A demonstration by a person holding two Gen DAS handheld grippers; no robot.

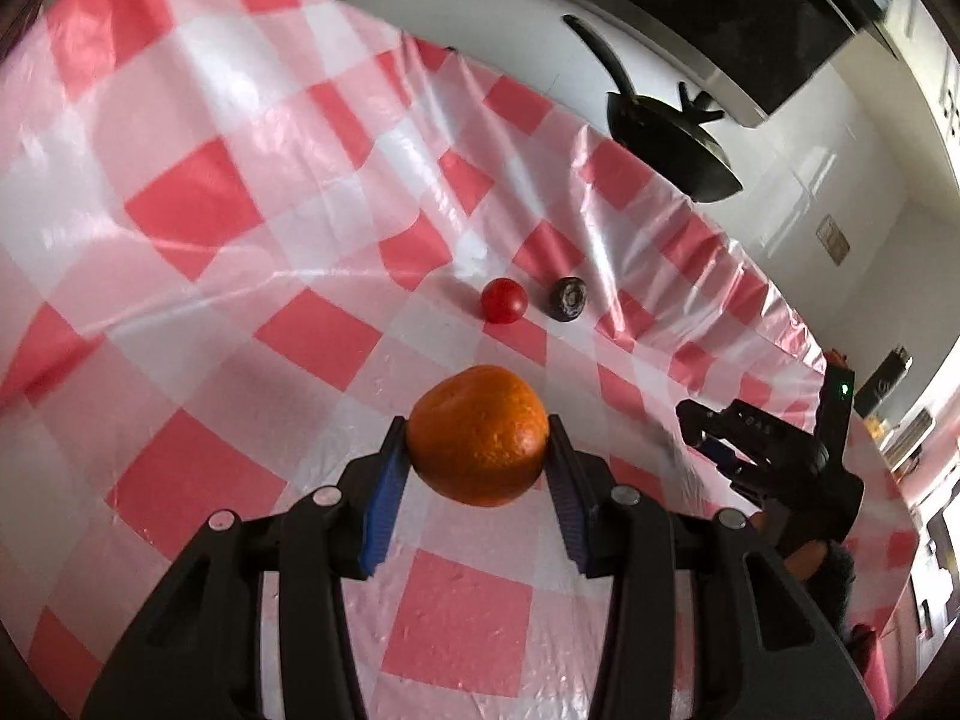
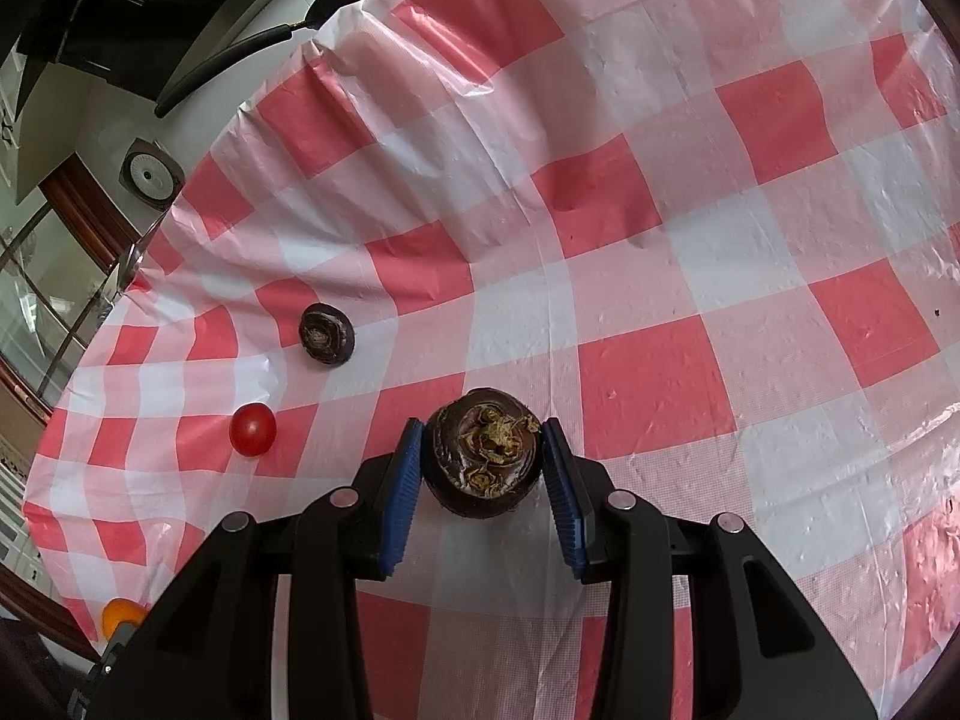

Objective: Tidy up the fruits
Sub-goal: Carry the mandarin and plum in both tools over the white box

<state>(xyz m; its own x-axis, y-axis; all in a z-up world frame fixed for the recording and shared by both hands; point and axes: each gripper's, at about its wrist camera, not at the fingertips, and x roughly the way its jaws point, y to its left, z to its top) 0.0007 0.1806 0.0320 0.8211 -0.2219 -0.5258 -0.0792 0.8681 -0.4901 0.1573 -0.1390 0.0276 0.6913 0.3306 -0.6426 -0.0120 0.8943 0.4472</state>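
An orange mandarin [image 1: 479,435], dimpled and slightly flattened, sits clamped between the blue pads of the left hand-held gripper [image 1: 479,450]. A dark brown water chestnut [image 2: 482,461] with a dried tuft on top is pinched in the right hand-held gripper [image 2: 483,468]. On the checked worktop [image 2: 660,240] a small red tomato [image 1: 504,300] lies just beside a second dark chestnut [image 1: 569,298], apart.

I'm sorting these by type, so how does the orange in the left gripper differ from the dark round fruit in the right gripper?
The orange is bright orange with dimpled skin; the dark fruit is nearly black and glossy. The dark fruit shows dried brownish scales on its top, the orange only a shallow dimple. The orange looks somewhat larger. Both are roundish, each between blue-padded fingers.
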